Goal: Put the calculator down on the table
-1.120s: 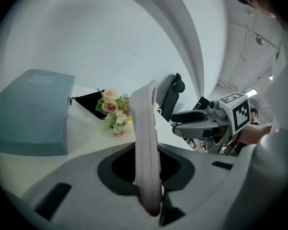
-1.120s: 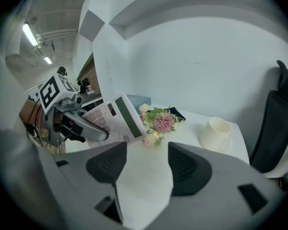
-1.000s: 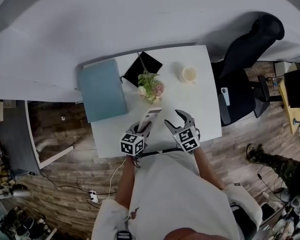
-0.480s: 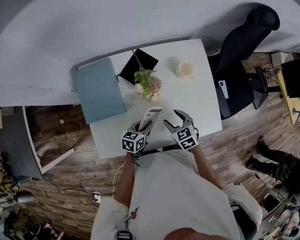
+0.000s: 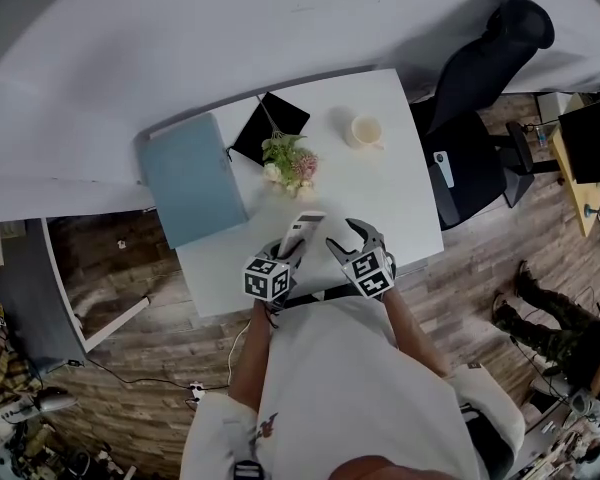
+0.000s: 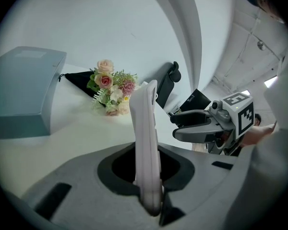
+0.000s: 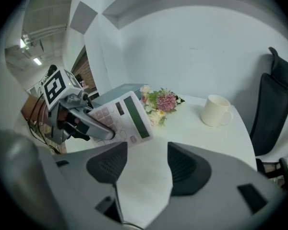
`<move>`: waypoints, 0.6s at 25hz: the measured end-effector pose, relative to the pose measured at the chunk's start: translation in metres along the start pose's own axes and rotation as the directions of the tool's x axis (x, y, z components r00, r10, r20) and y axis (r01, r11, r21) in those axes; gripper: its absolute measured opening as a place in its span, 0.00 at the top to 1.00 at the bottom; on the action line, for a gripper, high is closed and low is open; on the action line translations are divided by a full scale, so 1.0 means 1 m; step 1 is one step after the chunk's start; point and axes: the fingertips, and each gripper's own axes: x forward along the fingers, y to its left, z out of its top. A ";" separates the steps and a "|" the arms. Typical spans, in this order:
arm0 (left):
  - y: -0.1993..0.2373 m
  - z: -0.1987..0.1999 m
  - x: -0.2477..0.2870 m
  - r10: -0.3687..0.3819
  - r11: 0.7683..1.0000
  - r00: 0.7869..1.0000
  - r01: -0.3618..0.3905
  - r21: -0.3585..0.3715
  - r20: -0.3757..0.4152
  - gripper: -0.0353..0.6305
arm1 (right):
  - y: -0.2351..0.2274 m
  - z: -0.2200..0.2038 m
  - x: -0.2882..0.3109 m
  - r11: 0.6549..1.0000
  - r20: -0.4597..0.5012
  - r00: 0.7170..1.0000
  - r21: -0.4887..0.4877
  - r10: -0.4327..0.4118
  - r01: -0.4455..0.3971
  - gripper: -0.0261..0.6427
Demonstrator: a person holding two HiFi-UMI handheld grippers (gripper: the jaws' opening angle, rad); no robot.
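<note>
The white calculator [image 5: 302, 230] stands on edge in my left gripper [image 5: 288, 253], above the near part of the white table [image 5: 385, 203]. In the left gripper view the jaws are shut on the calculator's [image 6: 145, 138] lower end. The right gripper view shows its keys and display [image 7: 122, 116], with the left gripper [image 7: 93, 128] clamped at its left edge. My right gripper [image 5: 348, 236] hangs just right of the calculator, apart from it. Its jaws are closing, with only bare table between them [image 7: 144, 164].
A bunch of artificial flowers [image 5: 290, 163] lies mid-table, just beyond the calculator. A blue-grey box [image 5: 190, 178] sits at the left and a black pouch [image 5: 270, 128] at the back. A cream mug [image 5: 365, 130] is at the back right, and a black office chair [image 5: 480, 78] stands beyond the right edge.
Both grippers have sunk a little toward the table, the calculator with the left one. The right gripper's jaws have narrowed slightly.
</note>
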 end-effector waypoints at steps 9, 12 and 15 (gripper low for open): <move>0.000 -0.009 0.010 -0.024 0.999 0.999 0.023 -0.025 -0.024 0.85 | -0.003 -0.013 0.000 1.000 -0.023 1.000 0.004 -0.010 0.010 0.57; -0.001 -0.009 0.014 -0.030 0.999 0.999 0.029 -0.030 -0.029 0.85 | -0.005 -0.016 -0.001 1.000 -0.031 0.999 0.001 -0.013 0.013 0.58; 0.000 -0.011 0.017 -0.031 0.999 0.999 0.030 -0.029 -0.042 0.85 | -0.006 -0.015 0.000 1.000 -0.032 0.999 -0.001 -0.015 0.015 0.58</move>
